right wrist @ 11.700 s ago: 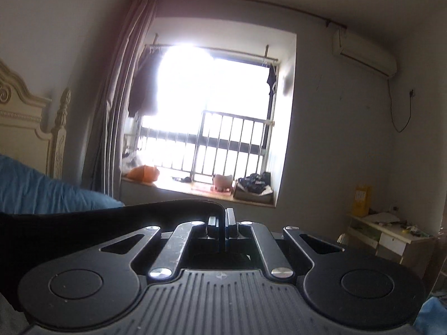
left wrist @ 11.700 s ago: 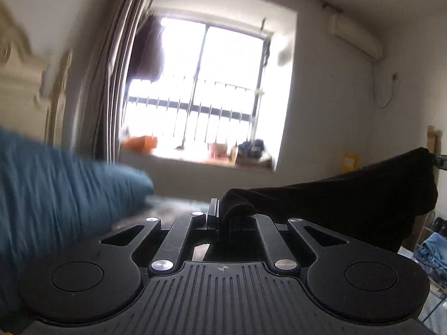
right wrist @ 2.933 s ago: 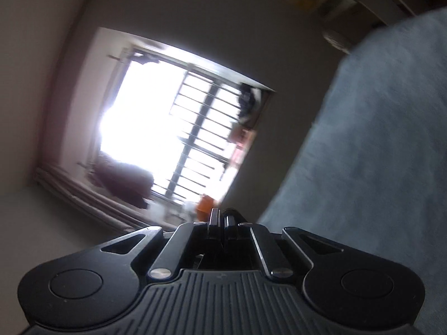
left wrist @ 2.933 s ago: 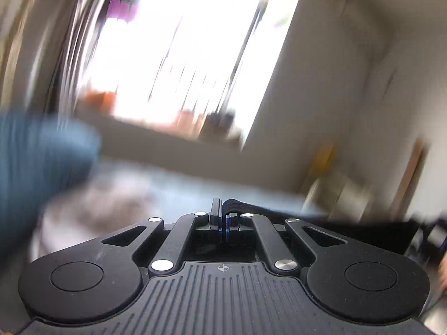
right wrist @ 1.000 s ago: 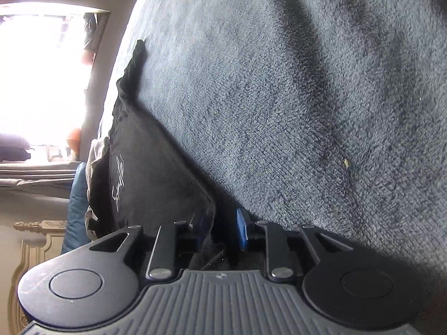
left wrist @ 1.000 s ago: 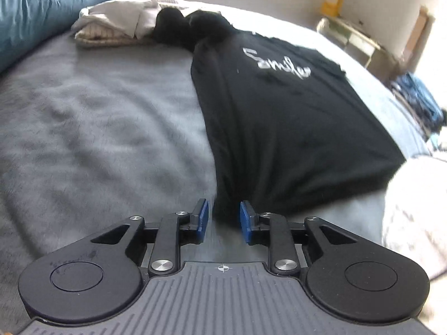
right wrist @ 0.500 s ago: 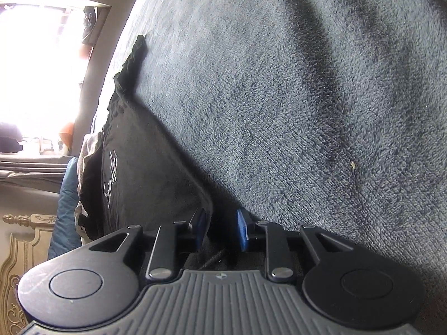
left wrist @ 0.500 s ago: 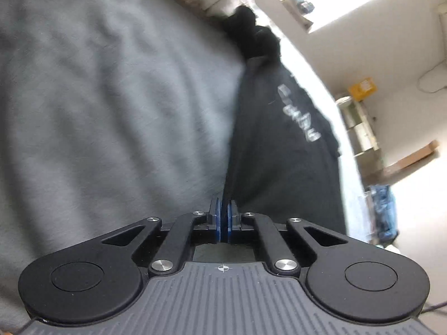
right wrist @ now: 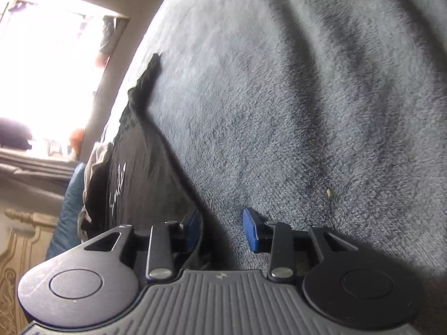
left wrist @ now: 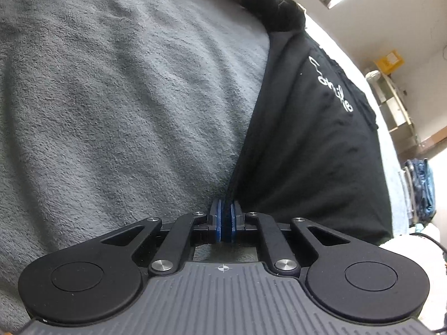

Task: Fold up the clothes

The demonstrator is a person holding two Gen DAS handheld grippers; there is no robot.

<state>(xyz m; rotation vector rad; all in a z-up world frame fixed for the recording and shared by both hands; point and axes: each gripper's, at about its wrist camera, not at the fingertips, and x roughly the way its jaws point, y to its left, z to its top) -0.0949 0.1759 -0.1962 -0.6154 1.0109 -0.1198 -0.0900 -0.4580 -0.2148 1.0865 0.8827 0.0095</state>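
Black T-shirt [left wrist: 313, 139]: lying flat on the grey blanket [left wrist: 125, 97] of the bed, white script uppermost. Left gripper [left wrist: 225, 217]: jaws pressing together, blue pads meeting at the shirt's near hem corner; whether cloth is pinched between them cannot be told. Right gripper [right wrist: 220, 227]: jaws standing apart, straddling the shirt's [right wrist: 134, 167] near edge, garment stretching ahead-left of them.

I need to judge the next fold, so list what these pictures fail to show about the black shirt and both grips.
- Left wrist view: whether the left gripper, its blue fingers pressed together, pinches the black printed T-shirt; the hem corner is hidden.
- Right wrist view: the shirt's edge between the open right gripper fingers, lost in shadow.
- Both views: the shirt's near hem, hidden behind the gripper bodies.
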